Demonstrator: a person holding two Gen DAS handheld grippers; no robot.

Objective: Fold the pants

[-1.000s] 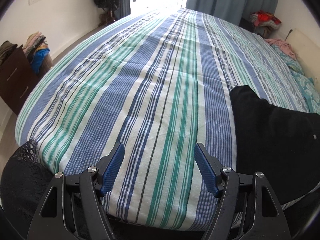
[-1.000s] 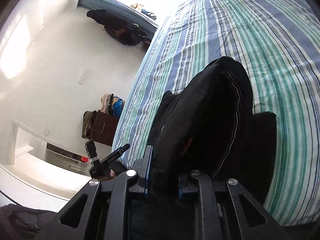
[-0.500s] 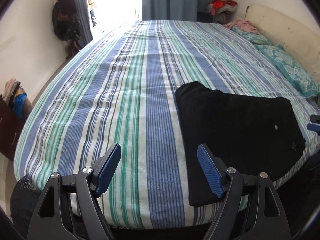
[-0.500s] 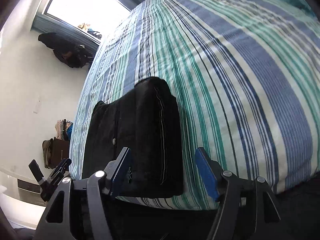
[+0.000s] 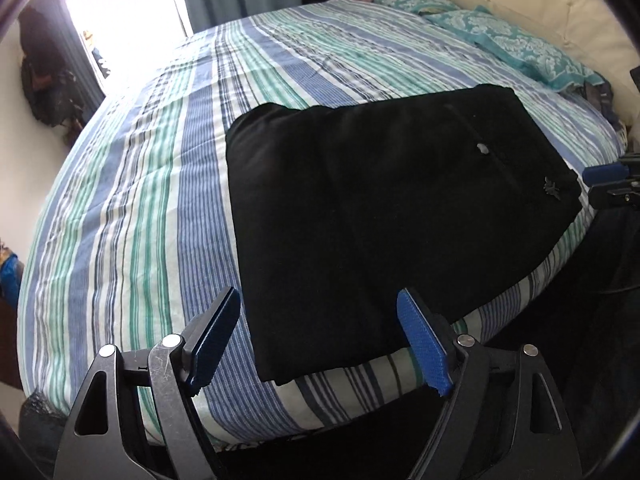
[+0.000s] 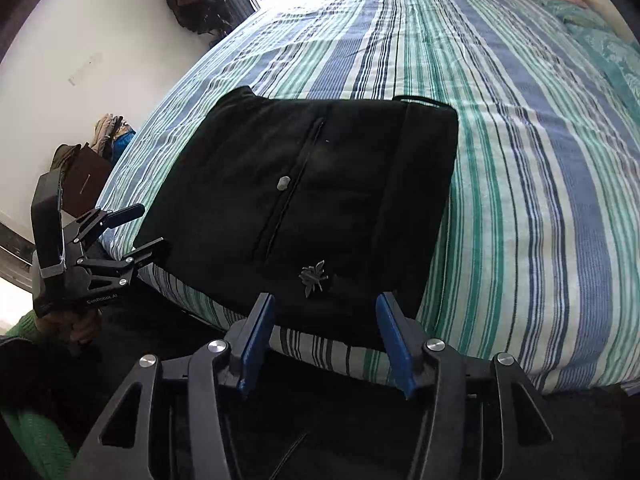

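Folded black fabric pants (image 6: 320,184) lie flat on the striped bed (image 6: 520,160), long axis running away from the right hand-held gripper (image 6: 324,340), whose empty jaws are closing; the left hand-held gripper (image 5: 320,336) is spread, empty.

Daylight from the far window (image 5: 132,12) blows out to glare; fisheye edges curve and darken; focus sharp.

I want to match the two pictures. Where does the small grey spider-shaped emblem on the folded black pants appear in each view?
Left wrist view: the emblem is at the far right, at the corner of the pants nearest the right claw.
Right wrist view: the emblem is low in the centre, just above the gap between that claw's blue pads.
Shared landmark: the small pale fleck beside the pants' seam.
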